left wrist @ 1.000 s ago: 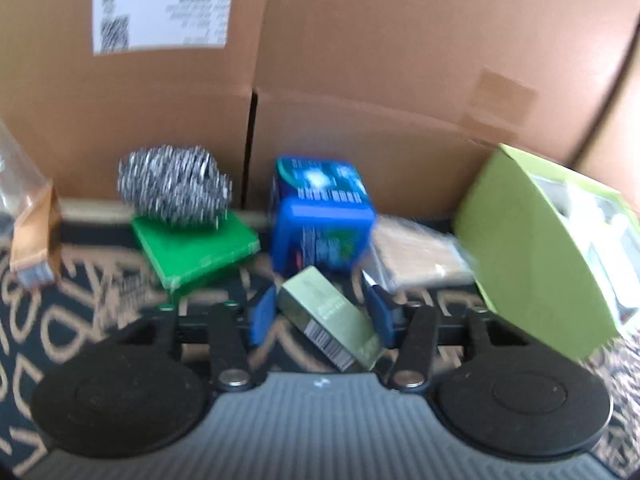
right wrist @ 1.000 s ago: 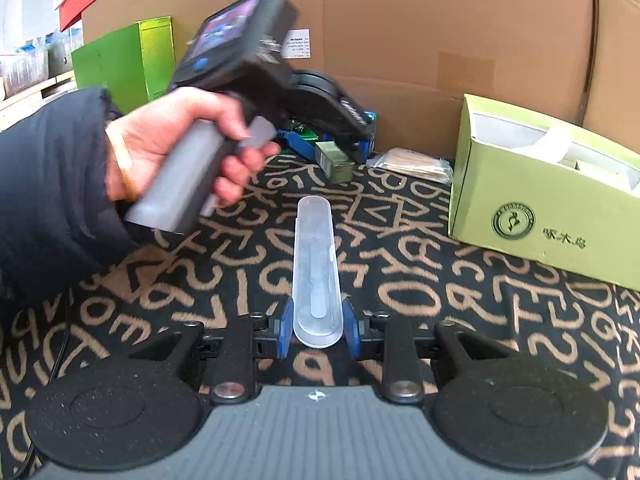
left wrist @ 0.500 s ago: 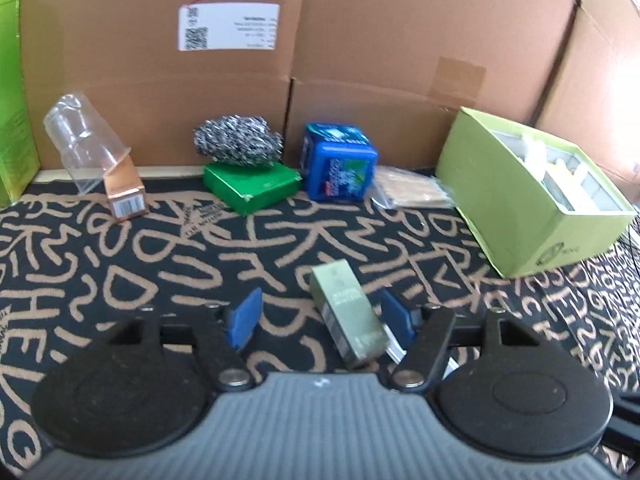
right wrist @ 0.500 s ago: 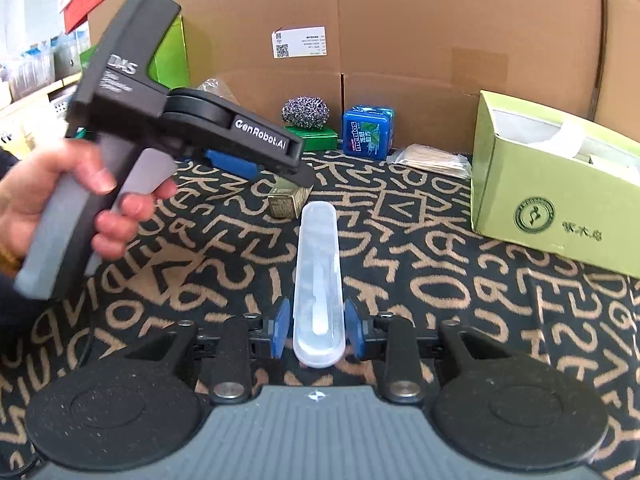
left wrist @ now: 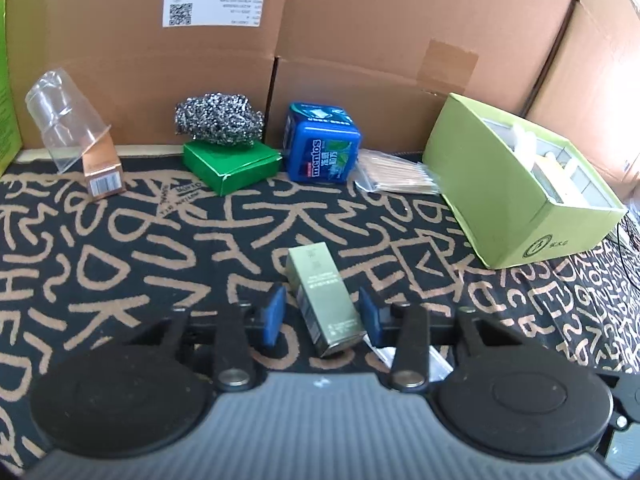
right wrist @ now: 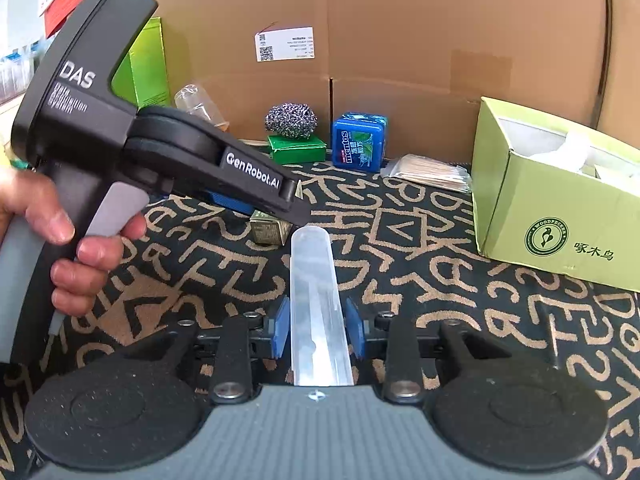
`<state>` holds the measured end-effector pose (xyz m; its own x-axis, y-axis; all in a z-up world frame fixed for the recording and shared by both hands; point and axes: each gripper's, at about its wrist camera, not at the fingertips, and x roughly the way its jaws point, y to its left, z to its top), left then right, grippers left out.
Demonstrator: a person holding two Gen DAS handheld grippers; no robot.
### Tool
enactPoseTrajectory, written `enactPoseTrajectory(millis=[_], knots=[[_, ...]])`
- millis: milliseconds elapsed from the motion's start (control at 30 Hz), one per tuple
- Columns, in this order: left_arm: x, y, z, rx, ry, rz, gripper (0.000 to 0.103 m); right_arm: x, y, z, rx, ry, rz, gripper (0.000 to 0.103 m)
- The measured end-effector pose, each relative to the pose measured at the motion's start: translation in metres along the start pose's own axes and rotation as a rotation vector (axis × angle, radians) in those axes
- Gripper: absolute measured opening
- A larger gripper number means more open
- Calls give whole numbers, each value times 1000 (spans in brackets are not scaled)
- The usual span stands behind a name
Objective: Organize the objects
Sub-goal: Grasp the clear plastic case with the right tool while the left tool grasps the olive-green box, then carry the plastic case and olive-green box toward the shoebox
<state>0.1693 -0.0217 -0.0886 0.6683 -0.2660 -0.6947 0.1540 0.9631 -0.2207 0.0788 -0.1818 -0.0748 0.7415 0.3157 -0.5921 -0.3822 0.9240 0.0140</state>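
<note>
- The small olive box lies on the patterned surface between the left gripper's jaws, which have just been closing. One pad sits against its right side and a gap shows on the left, so they are still open around it, not clamped.
- Because the box lies at a slant to the jaws, further closing could twist it or squirt it forward (a corner pinch rather than a flat grip).
- The right gripper holds a long clear plastic case, jaws closed on its sides near one end. Most of the case juts out ahead, so it could pivot or droop in the grip.
- In the right wrist view the case's tip is just beside the left gripper and the olive box; a forward push could knock either one.
- The open green box stands well apart at the right, so any carry towards it leaves time for a poor grip to slip.
</note>
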Motion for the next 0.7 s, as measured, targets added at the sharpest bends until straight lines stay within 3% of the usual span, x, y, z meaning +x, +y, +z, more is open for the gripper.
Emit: enactPoseTrajectory(millis=[200, 267, 333, 700], knots=[[2, -7, -2, 23, -15, 34, 44, -10, -1, -7, 2, -9, -13, 32], [2, -8, -2, 39, -15, 41, 38, -16, -2, -11, 11, -12, -21, 32], [2, -8, -2, 38, -7, 31, 23, -22, -6, -15, 24, -12, -28, 32], [-13, -29, -3, 45, -16, -62, 22, -50, -36, -29, 120, -50, -61, 31]])
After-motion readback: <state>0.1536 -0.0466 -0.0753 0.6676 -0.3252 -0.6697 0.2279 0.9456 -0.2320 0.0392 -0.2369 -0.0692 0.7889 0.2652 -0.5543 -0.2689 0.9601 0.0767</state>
